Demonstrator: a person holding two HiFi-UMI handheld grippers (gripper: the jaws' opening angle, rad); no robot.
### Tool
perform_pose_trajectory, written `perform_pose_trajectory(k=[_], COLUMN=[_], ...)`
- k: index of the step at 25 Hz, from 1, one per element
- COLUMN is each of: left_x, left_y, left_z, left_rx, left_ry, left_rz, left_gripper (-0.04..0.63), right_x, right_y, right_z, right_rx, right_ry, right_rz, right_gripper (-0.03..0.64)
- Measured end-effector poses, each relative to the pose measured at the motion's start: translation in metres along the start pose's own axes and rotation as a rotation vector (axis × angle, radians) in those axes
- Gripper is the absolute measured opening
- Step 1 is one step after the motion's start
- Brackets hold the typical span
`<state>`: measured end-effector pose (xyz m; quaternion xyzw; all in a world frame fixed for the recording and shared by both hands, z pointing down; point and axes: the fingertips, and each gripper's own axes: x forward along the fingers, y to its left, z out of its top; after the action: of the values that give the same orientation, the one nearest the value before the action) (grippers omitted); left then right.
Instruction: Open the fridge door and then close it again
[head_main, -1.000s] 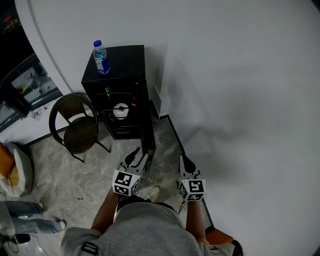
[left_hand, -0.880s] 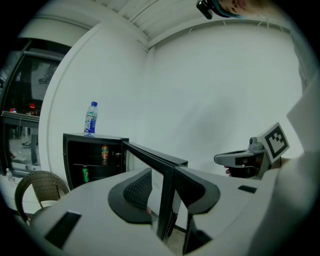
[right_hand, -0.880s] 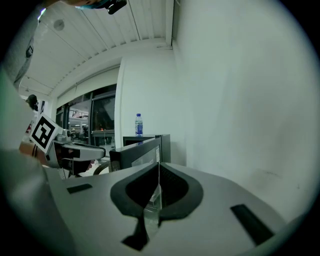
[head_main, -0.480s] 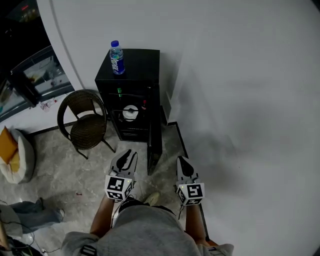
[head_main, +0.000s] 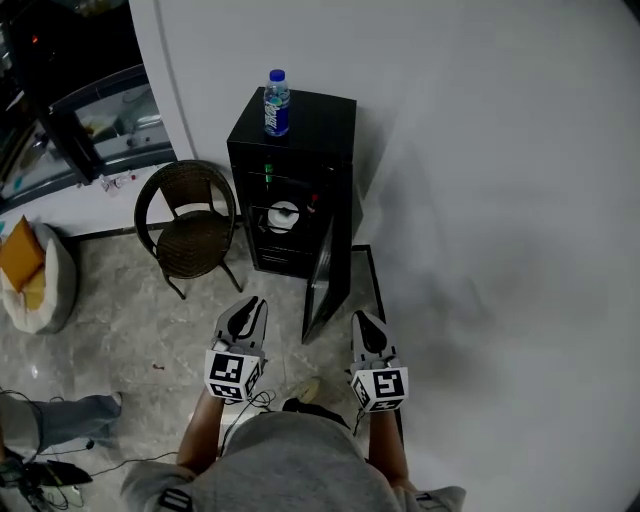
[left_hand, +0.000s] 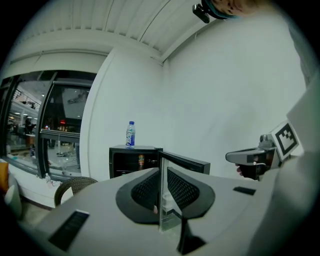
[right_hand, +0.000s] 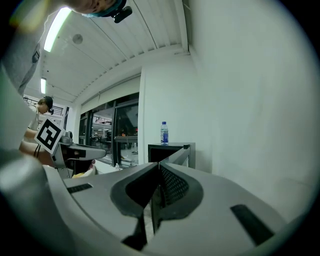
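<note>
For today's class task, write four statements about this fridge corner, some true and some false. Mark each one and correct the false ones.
1. The fridge door stands open. True.
2. The water bottle lies on the floor. False: it stands upright on top of the fridge.
3. A chair stands beside the fridge. True.
4. The right claw grips the fridge door. False: it is shut on nothing and held apart from the door.
</note>
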<state>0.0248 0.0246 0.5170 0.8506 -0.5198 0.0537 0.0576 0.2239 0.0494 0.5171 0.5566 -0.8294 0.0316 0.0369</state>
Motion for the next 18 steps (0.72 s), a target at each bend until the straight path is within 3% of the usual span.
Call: perform_pose_trajectory(k=[7, 18], left_x=[-0.045, -0.083], left_y=[0.005, 0.001], left_z=[-0.011, -0.021], left_rx=[-0.001, -0.033], left_ry=[0.015, 0.023], left_rz=[0.043, 0.041], left_gripper=[0.034, 0.017], right_x=[-0.027, -0.058], right_y=[0.033, 0.057], right_z=[-0.008, -0.009], right_rx=[0.002, 0.008], right_ry=[0.008, 0.007], right_rz=[0.020, 0.000], right_gripper=[0.026, 0.026])
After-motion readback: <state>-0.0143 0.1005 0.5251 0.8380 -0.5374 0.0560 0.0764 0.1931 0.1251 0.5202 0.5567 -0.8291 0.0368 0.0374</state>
